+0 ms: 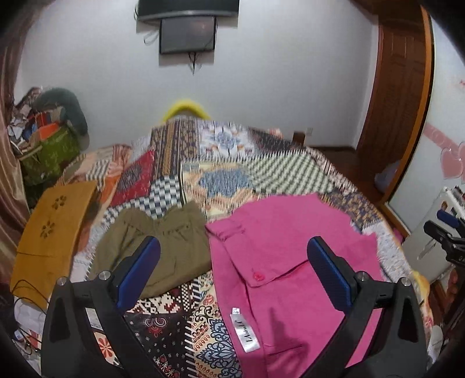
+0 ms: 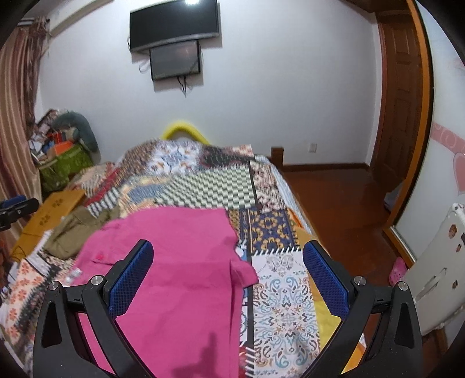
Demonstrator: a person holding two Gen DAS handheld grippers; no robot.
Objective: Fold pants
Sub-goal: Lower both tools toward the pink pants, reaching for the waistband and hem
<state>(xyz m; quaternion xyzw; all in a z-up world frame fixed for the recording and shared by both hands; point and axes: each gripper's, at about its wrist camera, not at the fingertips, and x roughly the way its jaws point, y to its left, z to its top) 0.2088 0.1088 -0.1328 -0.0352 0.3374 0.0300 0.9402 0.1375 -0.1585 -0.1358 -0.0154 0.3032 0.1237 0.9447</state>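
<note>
The left gripper (image 1: 234, 261) hovers above the bed with its blue-padded fingers (image 1: 139, 270) spread wide and nothing between them; the pink pants (image 1: 279, 261) lie flat on the patchwork bedspread (image 1: 221, 177) directly ahead of and beneath its right finger, a white label (image 1: 245, 330) and a pink button (image 1: 257, 275) showing near the waistband. Just beyond its left finger sit folded olive pants (image 1: 162, 241), touching the pink ones along one edge; a mustard garment (image 1: 49, 232) lies farther to that side. The right gripper (image 2: 228, 273) is likewise spread apart and empty; the pink pants (image 2: 174, 261) stretch under and ahead of its left finger, while its right finger hangs over bare bedspread (image 2: 279, 305) near the bed's edge, with the wooden floor (image 2: 343, 203) beyond. Straight ahead of both tools, a dark screen (image 2: 174, 26) hangs on the wall.
</note>
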